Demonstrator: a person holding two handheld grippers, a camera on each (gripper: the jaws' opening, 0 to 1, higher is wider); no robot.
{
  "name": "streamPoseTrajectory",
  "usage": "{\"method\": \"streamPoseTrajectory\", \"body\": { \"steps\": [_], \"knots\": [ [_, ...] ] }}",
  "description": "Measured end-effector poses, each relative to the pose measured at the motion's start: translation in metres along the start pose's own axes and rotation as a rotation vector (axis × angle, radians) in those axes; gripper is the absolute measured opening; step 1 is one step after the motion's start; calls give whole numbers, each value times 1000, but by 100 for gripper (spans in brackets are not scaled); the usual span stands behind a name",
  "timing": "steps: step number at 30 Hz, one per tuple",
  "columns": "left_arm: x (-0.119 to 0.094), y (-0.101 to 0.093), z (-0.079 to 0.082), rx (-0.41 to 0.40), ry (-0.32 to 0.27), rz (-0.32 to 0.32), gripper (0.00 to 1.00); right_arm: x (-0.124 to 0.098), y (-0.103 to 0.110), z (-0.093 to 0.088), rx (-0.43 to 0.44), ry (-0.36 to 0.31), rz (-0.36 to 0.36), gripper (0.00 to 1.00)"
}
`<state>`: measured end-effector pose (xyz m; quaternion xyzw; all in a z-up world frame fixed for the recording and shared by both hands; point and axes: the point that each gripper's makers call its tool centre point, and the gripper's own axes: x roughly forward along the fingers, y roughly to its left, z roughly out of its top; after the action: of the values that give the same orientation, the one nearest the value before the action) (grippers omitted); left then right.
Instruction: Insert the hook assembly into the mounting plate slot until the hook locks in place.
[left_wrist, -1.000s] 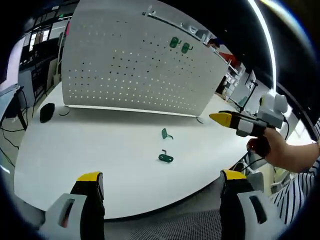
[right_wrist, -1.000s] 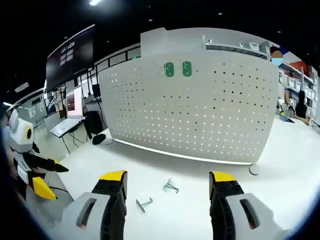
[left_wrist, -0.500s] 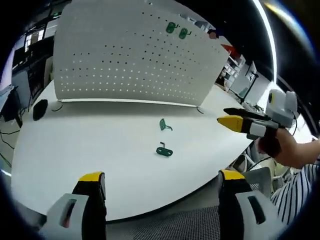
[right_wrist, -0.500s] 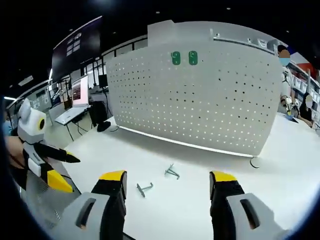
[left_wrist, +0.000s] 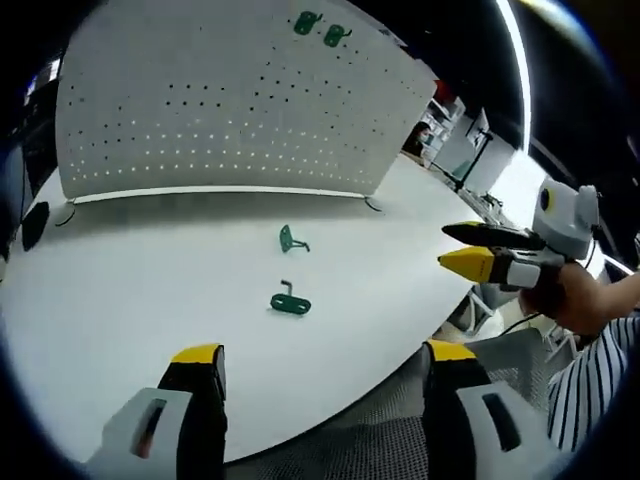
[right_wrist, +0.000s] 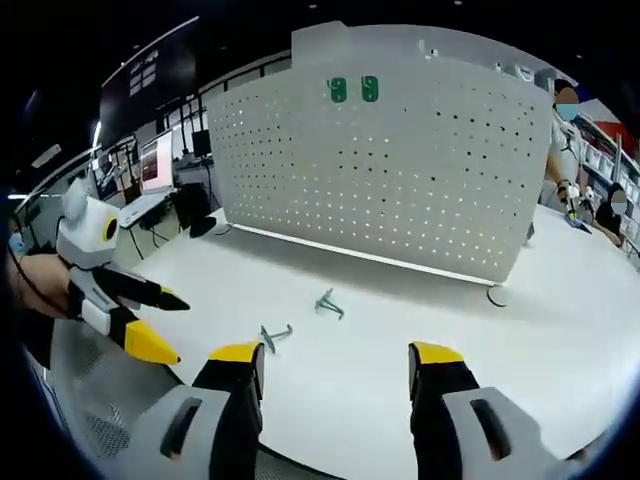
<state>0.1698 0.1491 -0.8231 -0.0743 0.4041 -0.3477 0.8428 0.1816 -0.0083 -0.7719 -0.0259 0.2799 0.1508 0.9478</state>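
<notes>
Big white table (left_wrist: 120, 300) with a white pegboard (left_wrist: 220, 110) standing upright at its far side (two green hooks (left_wrist: 318, 28) already hang near its top edge). Two loose green hooks lie on the table, near each other: one (left_wrist: 291, 239) closer to the board, one (left_wrist: 290, 302) nearer. Left gripper (left_wrist: 320, 400) and right gripper (right_wrist: 335, 400) both have jaws spread apart, holding nothing.
</notes>
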Motion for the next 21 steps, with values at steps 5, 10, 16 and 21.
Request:
{"method": "streamPoseTrajectory", "body": {
  "steps": [5, 10, 16, 21],
  "knots": [
    [16, -2, 2, 7, 26, -29, 83, -1, -14, 1, -11, -1, -36, 57],
    [30, -1, 3, 47, 84, -61, 80, 2, -24, 5, -2, -13, -45, 55],
    [43, 1, -4, 66, 131, -37, 77, 5, -29, 1, 11, -2, -43, 53],
    [48, 2, -5, 143, 152, -15, 75, 6, -32, -8, 24, 16, -42, 52]
  ]
}}
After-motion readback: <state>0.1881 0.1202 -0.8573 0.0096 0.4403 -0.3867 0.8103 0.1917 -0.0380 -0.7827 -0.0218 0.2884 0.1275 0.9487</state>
